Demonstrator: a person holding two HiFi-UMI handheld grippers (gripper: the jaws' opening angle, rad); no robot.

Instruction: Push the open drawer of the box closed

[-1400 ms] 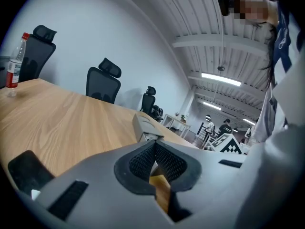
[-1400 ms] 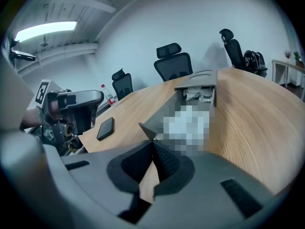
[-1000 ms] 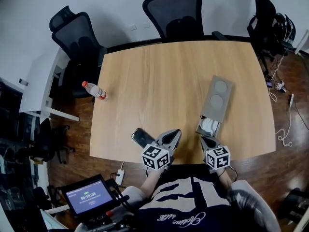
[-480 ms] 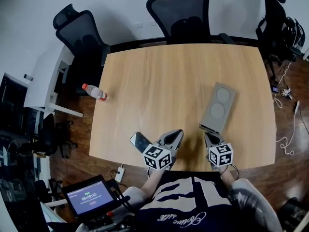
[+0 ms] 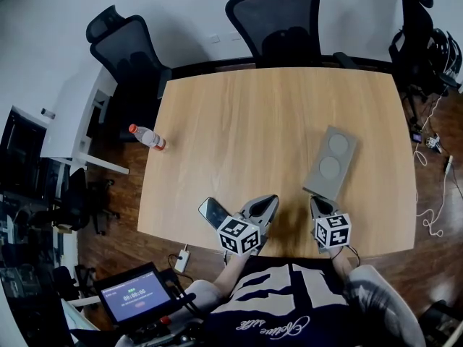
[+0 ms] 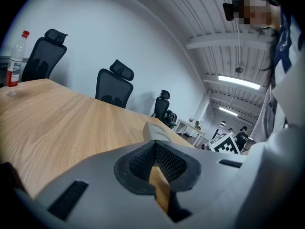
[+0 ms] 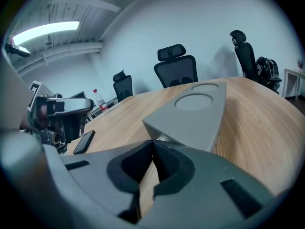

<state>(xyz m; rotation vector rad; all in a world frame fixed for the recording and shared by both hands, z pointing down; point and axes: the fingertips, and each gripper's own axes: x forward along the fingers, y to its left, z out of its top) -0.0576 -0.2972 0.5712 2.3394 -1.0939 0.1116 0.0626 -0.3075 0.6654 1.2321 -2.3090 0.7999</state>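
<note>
The grey box (image 5: 330, 161) with two round recesses on its lid lies on the right half of the wooden table (image 5: 246, 121). Its drawer sits flush in the near end, with no gap showing. My right gripper (image 5: 317, 200) is shut, its tips right at the box's near end face; in the right gripper view the box (image 7: 190, 116) fills the space just past the right gripper (image 7: 152, 144). My left gripper (image 5: 268, 202) is shut too and empty, resting near the table's front edge to the left of the box (image 6: 153, 129).
A dark phone (image 5: 212, 211) lies beside the left gripper at the front edge. A clear bottle with a red cap (image 5: 147, 136) lies at the table's left edge. Black office chairs (image 5: 278, 16) stand behind the table. A small screen (image 5: 134, 295) is below left.
One second ago the drawer stuck out of the box's near end with something white in it. The right gripper moved forward against it, and the drawer now sits inside the box.
</note>
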